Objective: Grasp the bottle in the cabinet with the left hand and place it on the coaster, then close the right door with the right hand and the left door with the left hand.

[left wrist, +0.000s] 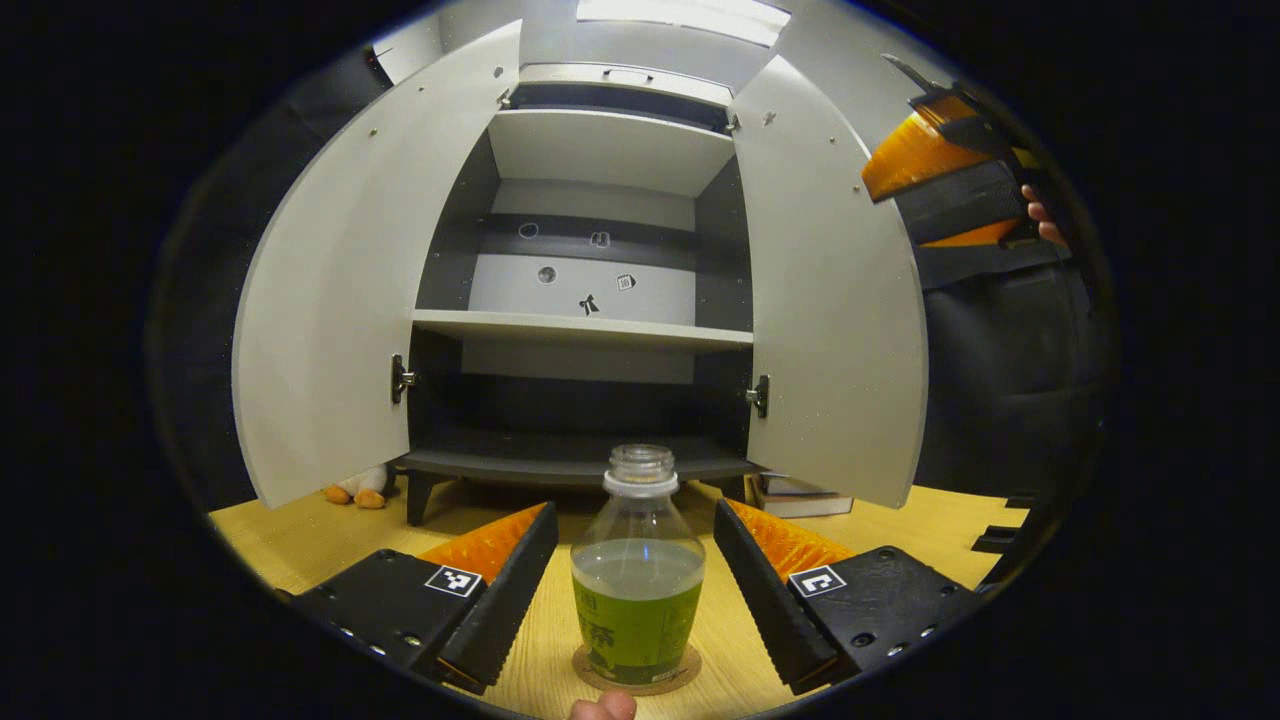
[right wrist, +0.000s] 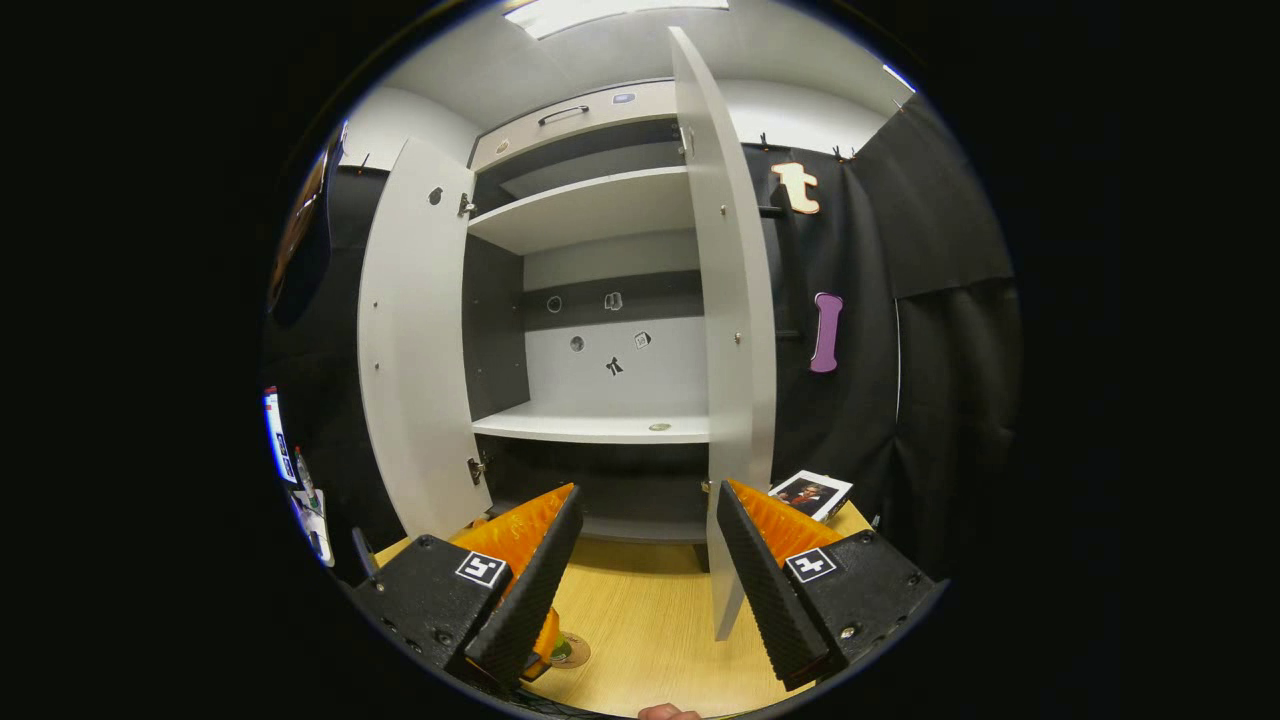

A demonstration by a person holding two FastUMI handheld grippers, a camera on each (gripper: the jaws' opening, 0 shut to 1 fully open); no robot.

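A clear bottle [left wrist: 637,570] of green liquid, without a cap, stands upright on a round coaster [left wrist: 672,682] on the wooden table. My left gripper [left wrist: 635,512] is open, one finger on each side of the bottle with a gap to both. Behind it the cabinet [left wrist: 600,330] has its left door [left wrist: 330,300] and right door [left wrist: 830,300] swung wide. My right gripper [left wrist: 950,170] shows at the upper right, held by a hand. In the right gripper view, my right gripper [right wrist: 650,495] is open, with the right door [right wrist: 725,300] edge-on close to its right finger. The left door [right wrist: 415,350] stands open; the coaster [right wrist: 572,650] peeks out low.
The cabinet shelves [right wrist: 600,425] are bare apart from a small disc. Books [left wrist: 790,492] and a picture [right wrist: 808,493] lie by the cabinet's right foot. A stuffed toy [left wrist: 358,487] sits under the left door. A lit screen [right wrist: 278,435] stands far left.
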